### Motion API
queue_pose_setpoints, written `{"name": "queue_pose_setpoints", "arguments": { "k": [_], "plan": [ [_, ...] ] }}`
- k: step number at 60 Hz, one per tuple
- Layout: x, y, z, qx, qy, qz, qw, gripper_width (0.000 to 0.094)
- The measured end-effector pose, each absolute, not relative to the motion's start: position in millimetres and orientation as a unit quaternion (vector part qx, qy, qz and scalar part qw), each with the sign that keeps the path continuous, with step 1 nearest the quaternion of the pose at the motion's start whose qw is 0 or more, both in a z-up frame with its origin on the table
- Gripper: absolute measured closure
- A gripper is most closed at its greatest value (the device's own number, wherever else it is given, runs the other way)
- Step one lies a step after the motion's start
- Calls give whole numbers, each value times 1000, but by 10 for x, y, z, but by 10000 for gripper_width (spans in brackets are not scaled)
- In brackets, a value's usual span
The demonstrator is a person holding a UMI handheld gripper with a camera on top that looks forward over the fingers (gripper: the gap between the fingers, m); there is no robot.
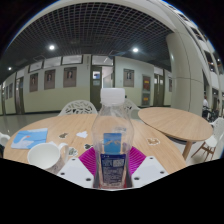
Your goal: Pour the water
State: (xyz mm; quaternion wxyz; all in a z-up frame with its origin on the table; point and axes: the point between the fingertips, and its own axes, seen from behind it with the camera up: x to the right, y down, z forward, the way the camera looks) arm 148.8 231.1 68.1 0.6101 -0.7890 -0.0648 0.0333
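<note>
Your water bottle stands upright between the gripper fingers, white cap on top, blue label around its lower half. The pink pads show at both sides of it, and the fingers look clamped on the labelled part, though contact is hard to confirm. Expect clear, thin plastic: smooth, a bit slippery, likely to dent if squeezed hard, and fairly heavy if full. The labelled waist is your best hold. The cap looks on, so pouring can't start yet. Just left on the round wooden desk sits a white cup, your likely target.
</note>
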Motion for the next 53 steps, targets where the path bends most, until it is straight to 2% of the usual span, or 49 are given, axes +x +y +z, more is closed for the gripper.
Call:
{"name": "queue_pose_setpoints", "arguments": {
  "k": [5, 6, 9, 12, 13, 18, 20, 34, 35, 39, 43, 53],
  "plan": [
    [1599, 2475, 778, -790, -73, 27, 608, 569],
    [1455, 2301, 717, -789, -71, 26, 610, 569],
    [1476, 2318, 718, -792, -66, 29, 607, 513],
    [1622, 2414, 765, -802, -65, 35, 592, 428],
    [1521, 2297, 654, -806, -65, 33, 588, 388],
    [1534, 2174, 744, -805, -65, 28, 588, 70],
    [1662, 2188, 934, -801, -72, 29, 594, 94],
    [1520, 1170, 1102, -796, -94, 64, 594, 91],
    [1484, 923, 1033, -797, -93, 70, 593, 94],
    [1423, 767, 1032, -800, -88, 98, 585, 91],
    [1332, 328, 861, -802, -82, 122, 579, 90],
    [1177, -71, 722, -797, -36, 194, 571, 90]
  ]
}}
